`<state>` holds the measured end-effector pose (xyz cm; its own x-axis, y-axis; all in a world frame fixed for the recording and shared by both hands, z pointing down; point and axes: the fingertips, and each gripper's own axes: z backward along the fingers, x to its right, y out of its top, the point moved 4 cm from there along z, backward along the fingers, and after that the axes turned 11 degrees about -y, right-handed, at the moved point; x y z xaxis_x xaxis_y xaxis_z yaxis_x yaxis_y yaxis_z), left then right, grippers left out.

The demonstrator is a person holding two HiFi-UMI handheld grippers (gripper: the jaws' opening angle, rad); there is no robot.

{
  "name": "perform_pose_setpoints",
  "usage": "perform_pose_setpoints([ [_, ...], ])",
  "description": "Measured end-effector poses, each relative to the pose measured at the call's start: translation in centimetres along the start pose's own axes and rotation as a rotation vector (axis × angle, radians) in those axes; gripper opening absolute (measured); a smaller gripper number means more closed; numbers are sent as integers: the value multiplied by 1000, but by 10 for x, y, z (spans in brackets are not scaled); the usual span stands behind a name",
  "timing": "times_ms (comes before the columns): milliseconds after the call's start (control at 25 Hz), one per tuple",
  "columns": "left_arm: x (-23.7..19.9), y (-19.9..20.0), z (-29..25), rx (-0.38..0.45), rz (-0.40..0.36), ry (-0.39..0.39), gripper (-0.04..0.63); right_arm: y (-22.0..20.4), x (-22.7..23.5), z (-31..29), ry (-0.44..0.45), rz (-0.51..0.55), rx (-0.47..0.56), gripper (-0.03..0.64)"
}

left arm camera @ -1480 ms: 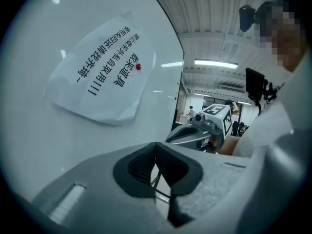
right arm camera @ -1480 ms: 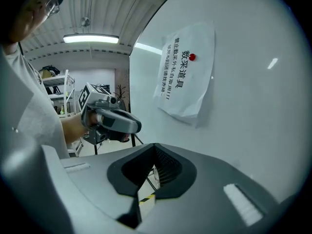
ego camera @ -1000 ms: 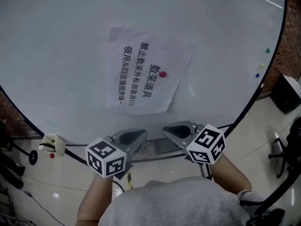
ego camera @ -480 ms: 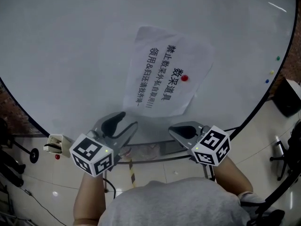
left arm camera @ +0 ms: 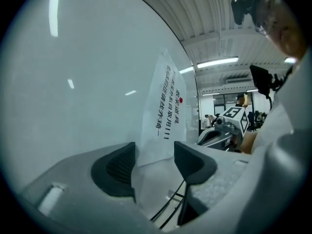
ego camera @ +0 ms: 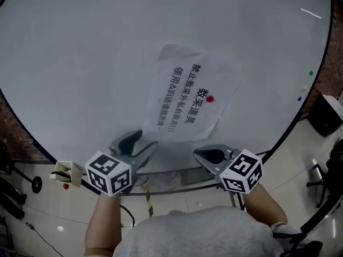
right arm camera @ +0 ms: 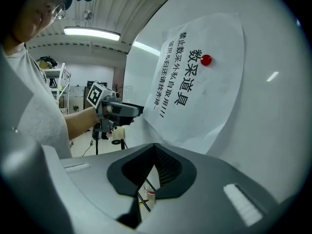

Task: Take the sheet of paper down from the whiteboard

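The approach is judged to be the step in hand: the white sheet of paper printed with black characters [ego camera: 185,98] is pinned flat to the glossy whiteboard [ego camera: 80,63] by a small round red magnet [ego camera: 209,98]. The left gripper [ego camera: 142,142] is opening just under the sheet's lower corner, with nothing pressed; the right gripper [ego camera: 199,153] is clenched and empty. Next, that corner must be pinched or the magnet pulled off. Only in the left gripper view is the sheet's edge seen lined up with the gap; only in the right gripper view are the meeting pads shown.
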<state>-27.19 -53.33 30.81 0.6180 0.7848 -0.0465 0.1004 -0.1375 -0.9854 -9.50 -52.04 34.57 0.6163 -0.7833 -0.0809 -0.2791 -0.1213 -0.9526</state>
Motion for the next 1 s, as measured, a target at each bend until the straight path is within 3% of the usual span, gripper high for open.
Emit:
perform_pose_setpoints([
  [120,-2,-3,-3,-3,17,-13,229,1,3,1,-8,-5,1,0],
  [240,-5,-3,-5,-9,19,-6,79,7,6,1,-25,7,12,0],
  [360,-7,-3,-5,-13,25,-1,3,21,13,4,-73,47,48,0],
  [480,-5,-2,-3,-8,34,-5,3,49,24,14,-197,128,142,0],
  [600,-3,-2,-2,-8,38,-17,3,83,39,28,-393,251,275,0],
  [760,-2,-2,-2,-5,44,-23,3,113,54,38,-616,396,359,0],
  [840,-3,-3,-3,-1,56,-27,3,122,54,39,-653,442,369,0],
  [920,-4,-3,-4,2,62,-33,3,128,53,36,-663,470,373,71],
  [1000,-4,-3,-4,2,65,-36,3,131,52,33,-674,496,358,74],
])
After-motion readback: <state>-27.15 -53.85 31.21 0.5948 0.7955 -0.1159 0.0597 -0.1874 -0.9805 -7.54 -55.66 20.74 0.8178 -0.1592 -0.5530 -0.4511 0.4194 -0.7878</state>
